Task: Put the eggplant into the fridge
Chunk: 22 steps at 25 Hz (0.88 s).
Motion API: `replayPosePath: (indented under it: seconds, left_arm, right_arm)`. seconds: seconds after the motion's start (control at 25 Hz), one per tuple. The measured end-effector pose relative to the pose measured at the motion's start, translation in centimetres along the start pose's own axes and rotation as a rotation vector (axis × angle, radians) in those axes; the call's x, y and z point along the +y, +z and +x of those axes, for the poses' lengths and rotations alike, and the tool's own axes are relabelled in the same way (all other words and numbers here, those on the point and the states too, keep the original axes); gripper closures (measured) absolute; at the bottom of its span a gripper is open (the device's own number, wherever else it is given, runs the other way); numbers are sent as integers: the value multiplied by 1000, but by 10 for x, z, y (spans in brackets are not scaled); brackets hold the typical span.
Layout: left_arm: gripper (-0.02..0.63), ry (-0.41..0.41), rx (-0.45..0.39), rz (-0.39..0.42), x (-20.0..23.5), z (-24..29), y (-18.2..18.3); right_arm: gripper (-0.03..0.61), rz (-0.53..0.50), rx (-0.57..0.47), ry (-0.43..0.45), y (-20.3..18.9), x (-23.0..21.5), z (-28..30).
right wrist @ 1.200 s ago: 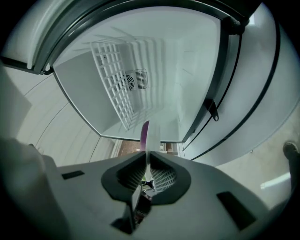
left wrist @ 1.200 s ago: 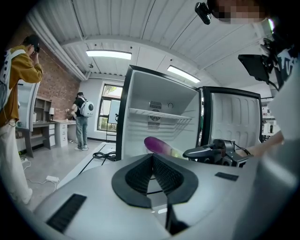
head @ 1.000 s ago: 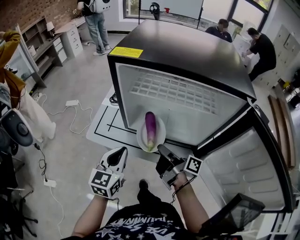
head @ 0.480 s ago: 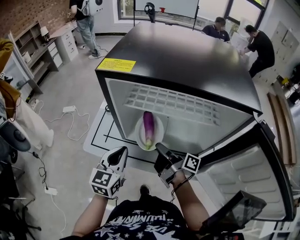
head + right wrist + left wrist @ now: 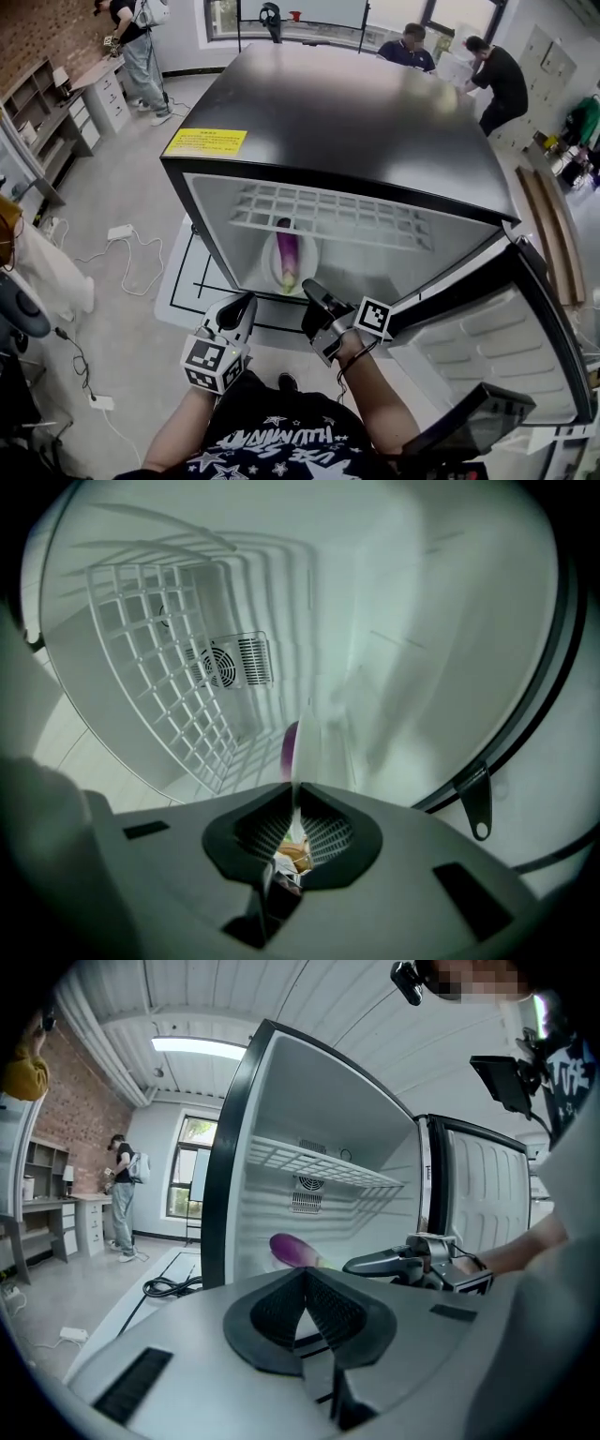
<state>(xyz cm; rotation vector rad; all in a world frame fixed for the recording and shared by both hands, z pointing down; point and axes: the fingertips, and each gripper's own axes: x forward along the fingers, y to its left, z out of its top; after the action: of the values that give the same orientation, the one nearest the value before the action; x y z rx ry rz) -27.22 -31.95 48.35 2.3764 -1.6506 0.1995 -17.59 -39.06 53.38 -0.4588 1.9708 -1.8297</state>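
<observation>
A purple eggplant [image 5: 287, 251] lies on a white plate [image 5: 270, 265] inside the open black fridge [image 5: 347, 103], below its wire shelf [image 5: 323, 212]. My right gripper [image 5: 310, 289] is shut on the plate's near rim at the fridge mouth. In the right gripper view the plate [image 5: 306, 738] shows edge-on between the jaws of the right gripper [image 5: 295, 803], with the eggplant [image 5: 288, 750] just behind it. My left gripper [image 5: 245, 302] hovers outside to the left, shut and holding nothing. In the left gripper view, past the left gripper [image 5: 303, 1276], the eggplant [image 5: 292, 1248] and right gripper [image 5: 389, 1262] are visible.
The fridge door [image 5: 487, 347] stands open to the right. White cables [image 5: 127, 246] and a black tape outline [image 5: 183, 281] lie on the floor at left. People stand far back by desks [image 5: 89, 89] and windows.
My right gripper has carried the plate with the eggplant deeper into the fridge, under the wire shelf. The head view has moved closer. The left gripper has stayed put.
</observation>
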Motion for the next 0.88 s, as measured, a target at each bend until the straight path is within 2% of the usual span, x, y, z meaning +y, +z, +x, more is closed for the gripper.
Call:
replayPosePath:
  seconds: [0.48, 0.72, 0.88]
  left_arm:
    - [604, -145, 56, 12, 9, 25, -4]
    - [604, -185, 72, 10, 11, 33, -6]
    - [604, -204, 87, 11, 10, 37, -12]
  right_arm:
    - [555, 4, -111, -91, 11, -27, 21]
    - [557, 12, -145, -141, 16, -42, 22]
    - [557, -25, -139, -218, 17, -53, 22]
